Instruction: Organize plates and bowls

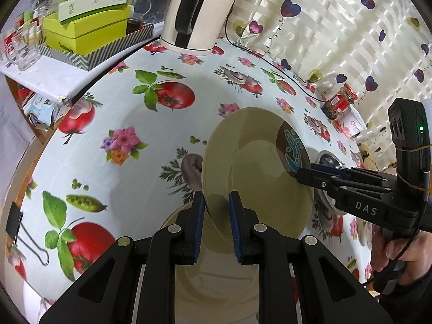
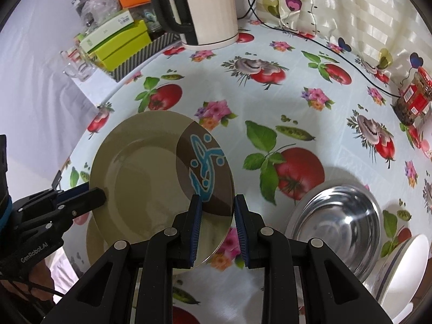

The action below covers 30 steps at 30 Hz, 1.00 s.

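Observation:
A beige plate (image 1: 256, 170) with a brown and blue patch is held tilted above the table; it also shows in the right wrist view (image 2: 151, 172). My left gripper (image 1: 216, 202) has its fingers on either side of the plate's near rim, with a gap still showing. My right gripper (image 2: 216, 205) straddles the rim by the brown patch, also with gaps. A second beige plate (image 1: 216, 270) lies flat on the table under the held one. A steel bowl (image 2: 340, 224) and a white plate (image 2: 405, 264) sit to the right.
A white kettle (image 2: 208, 10) stands at the table's back, with its black cord (image 2: 351, 62) running along the curtain. A tray with green boxes (image 1: 89, 32) sits back left. A red-labelled jar (image 2: 413, 97) stands at the right. A binder clip (image 1: 16, 216) grips the tablecloth edge.

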Each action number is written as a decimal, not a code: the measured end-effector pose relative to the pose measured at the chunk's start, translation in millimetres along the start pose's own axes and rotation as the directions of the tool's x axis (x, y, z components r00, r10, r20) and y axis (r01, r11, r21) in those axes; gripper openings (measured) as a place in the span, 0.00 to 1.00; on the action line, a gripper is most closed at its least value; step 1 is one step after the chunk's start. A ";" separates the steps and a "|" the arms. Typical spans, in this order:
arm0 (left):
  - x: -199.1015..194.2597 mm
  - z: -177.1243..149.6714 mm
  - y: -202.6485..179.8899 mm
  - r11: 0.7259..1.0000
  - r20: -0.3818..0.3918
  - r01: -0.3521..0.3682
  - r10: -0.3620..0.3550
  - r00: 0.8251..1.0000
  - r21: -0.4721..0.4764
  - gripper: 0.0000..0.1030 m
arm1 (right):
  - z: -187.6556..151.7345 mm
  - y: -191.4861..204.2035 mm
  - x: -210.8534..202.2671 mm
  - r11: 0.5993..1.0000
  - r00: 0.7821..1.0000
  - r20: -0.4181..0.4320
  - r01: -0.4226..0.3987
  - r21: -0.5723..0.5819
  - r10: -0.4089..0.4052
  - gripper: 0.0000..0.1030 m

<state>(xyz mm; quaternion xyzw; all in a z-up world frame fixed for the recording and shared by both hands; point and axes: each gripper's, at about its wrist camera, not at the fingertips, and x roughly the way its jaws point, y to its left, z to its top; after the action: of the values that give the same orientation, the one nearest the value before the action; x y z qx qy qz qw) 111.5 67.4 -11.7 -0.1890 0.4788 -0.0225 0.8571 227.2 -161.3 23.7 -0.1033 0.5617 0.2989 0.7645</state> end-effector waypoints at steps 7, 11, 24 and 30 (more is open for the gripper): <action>-8.6 -14.2 6.2 1.000 -0.004 -0.005 0.005 1.000 -0.004 0.19 | -15.2 11.7 0.3 1.000 1.000 -0.012 -0.007 -0.006 0.007 0.23; -12.0 -22.1 10.1 1.000 -0.008 -0.008 0.008 1.000 -0.005 0.19 | -24.0 18.5 1.6 1.000 1.000 -0.023 -0.007 -0.010 0.007 0.23; -14.8 -44.3 21.1 1.000 -0.034 -0.020 0.020 0.999 -0.017 0.19 | -44.1 34.1 9.3 1.000 0.998 -0.054 -0.010 -0.019 0.009 0.23; -14.6 -51.0 26.8 0.999 -0.046 -0.031 0.030 0.998 -0.028 0.19 | -48.4 39.4 11.7 0.999 0.998 -0.066 -0.015 -0.031 0.013 0.23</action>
<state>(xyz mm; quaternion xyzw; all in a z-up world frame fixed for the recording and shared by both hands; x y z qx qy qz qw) 57.5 80.0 -33.1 -0.1933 0.5014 -0.0069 0.8433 168.3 -149.6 3.1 -0.1214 0.5823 0.3095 0.7419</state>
